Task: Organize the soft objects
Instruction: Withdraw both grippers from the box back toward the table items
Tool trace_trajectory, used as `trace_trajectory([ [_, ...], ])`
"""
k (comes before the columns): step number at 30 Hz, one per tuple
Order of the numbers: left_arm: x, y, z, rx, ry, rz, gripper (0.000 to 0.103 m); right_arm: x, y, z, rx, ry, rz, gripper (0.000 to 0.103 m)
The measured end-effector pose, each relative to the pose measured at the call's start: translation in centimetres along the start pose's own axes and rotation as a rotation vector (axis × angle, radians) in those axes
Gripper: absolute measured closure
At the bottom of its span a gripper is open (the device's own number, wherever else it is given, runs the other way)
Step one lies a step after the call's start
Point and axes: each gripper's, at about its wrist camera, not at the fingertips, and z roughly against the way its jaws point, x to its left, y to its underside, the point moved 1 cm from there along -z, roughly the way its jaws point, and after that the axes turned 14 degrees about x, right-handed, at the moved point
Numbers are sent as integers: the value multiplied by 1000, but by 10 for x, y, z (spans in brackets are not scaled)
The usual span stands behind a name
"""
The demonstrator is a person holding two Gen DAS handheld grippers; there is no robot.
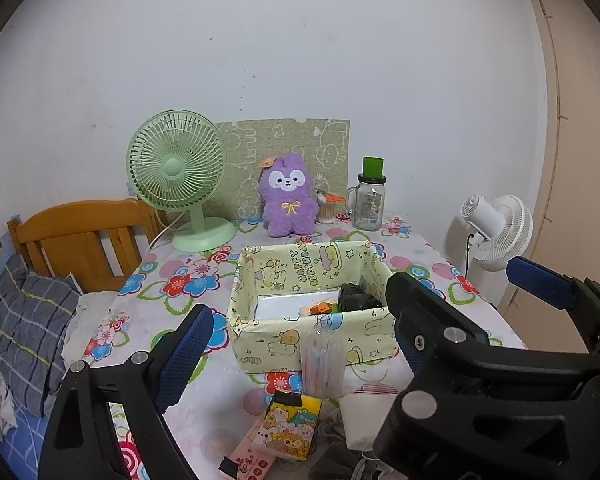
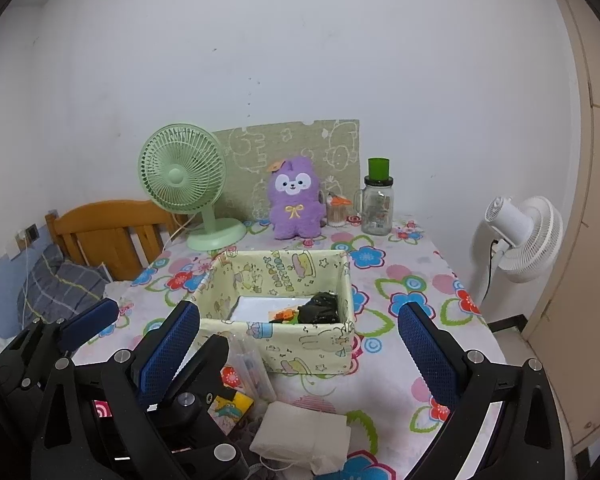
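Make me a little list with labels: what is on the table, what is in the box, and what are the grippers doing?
table: flowered cloth
back row: green fan, purple plush, jar
box: open top, holds a dark bundle and a white thing
front: folded white cloth, cartoon pack
left hand-held gripper: open, empty
right hand-held gripper: open, empty
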Motion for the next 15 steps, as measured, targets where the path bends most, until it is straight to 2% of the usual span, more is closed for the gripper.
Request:
trace_trajectory([
  [5,1,9,1,0,-5,2,10,2,7,3,-18,38,4,2],
  [15,8,26,-8,39,15,30,10,7,22,-10,31,3,11,2],
])
